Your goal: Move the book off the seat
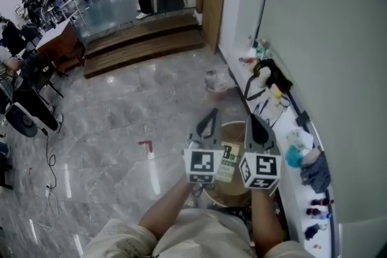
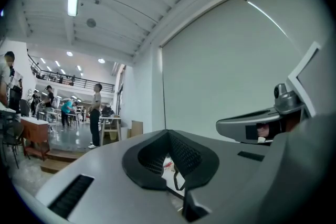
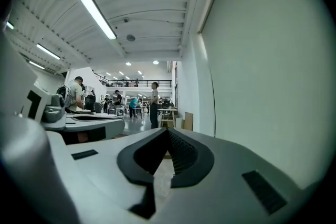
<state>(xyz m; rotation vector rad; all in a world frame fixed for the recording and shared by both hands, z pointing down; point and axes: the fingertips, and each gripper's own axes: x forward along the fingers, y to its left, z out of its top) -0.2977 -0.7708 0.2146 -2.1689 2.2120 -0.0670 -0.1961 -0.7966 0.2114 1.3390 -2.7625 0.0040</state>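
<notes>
1. Big open hall with a shiny stone floor (image 1: 121,130). A white wall with a cluttered ledge (image 1: 290,124) sits over at 3 o'clock.
2. The book (image 1: 228,160) lies on the round stool seat (image 1: 233,128) around 6 o'clock, peeking out between both tools.
3. The left gripper (image 1: 211,115) and right gripper (image 1: 251,121) are both pinched fully closed and empty, held above the seat.
4. My guess is the book's a light, slightly floppy paperback with a slick cover. I'd grab opposite edges.

At lower centre, the left gripper (image 1: 210,122) and the right gripper (image 1: 254,129) are held side by side, jaws together, over the book (image 1: 228,161) laid on the round seat (image 1: 233,130).
</notes>
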